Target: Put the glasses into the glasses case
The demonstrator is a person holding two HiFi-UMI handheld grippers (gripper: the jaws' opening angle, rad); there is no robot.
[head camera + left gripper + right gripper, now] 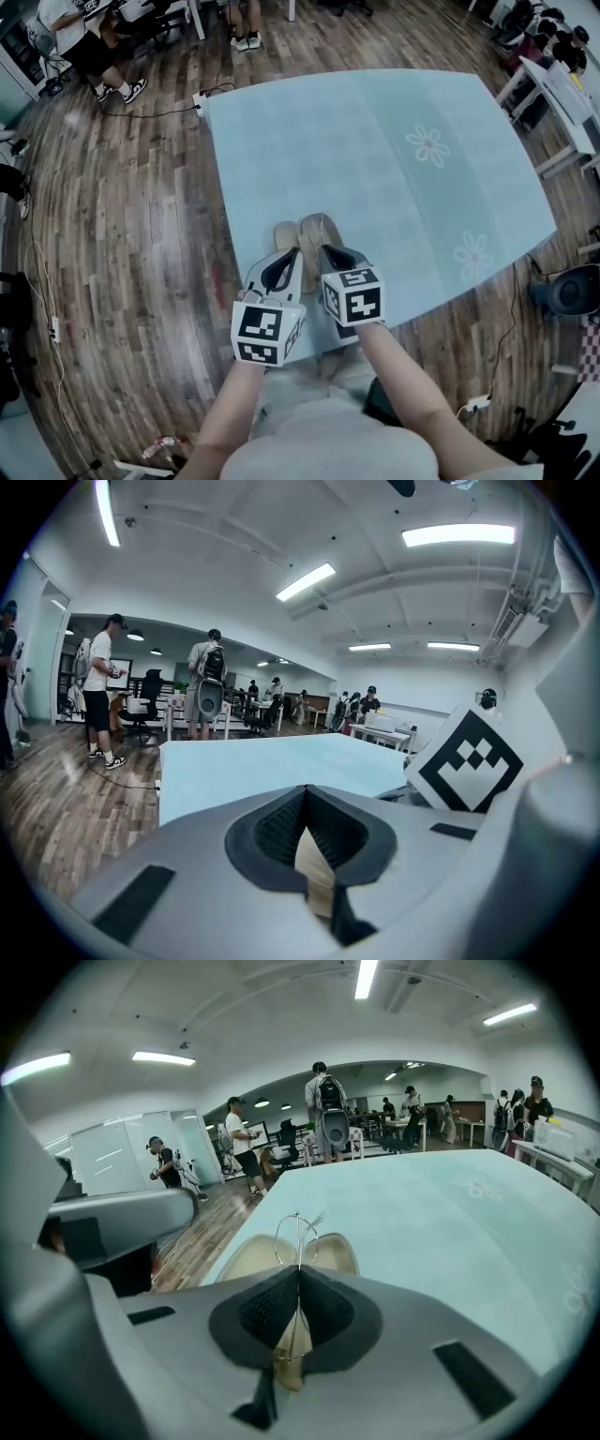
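1. Wire glasses [298,1234], thin metal rim: pinched edge-on between the pads of the right gripper [298,1274], whose jaws are closed on the frame. One rim loop sticks out past the jaw tips.
2. Case [251,1258], tan, lying open. In the right gripper view it sits directly beyond and below the glasses. Whether the glasses touch it cannot be told.
3. Case, head view [315,231]: at the near edge of the table, just ahead of both gripper tips.
4. Left gripper [306,795]: jaws drawn together, with a tan piece of the case [315,874] clamped between the pads.
5. Grippers, head view: the left gripper [289,255] and right gripper [328,251] are side by side and nearly touching. Both point away from the person at the case, left on its left part, right on its right part.
6. Marker cubes, black-and-white squares: one on the left gripper [267,333], one on the right [353,295].
7. Forearms [398,384], bare, reaching in from the bottom of the head view.
8. Table [375,159], covered in pale blue, with two white flowers [427,145] printed towards its right side.
9. Floor [131,234], wood planks, around the table.
10. People [323,1110] standing well beyond the table's far end.
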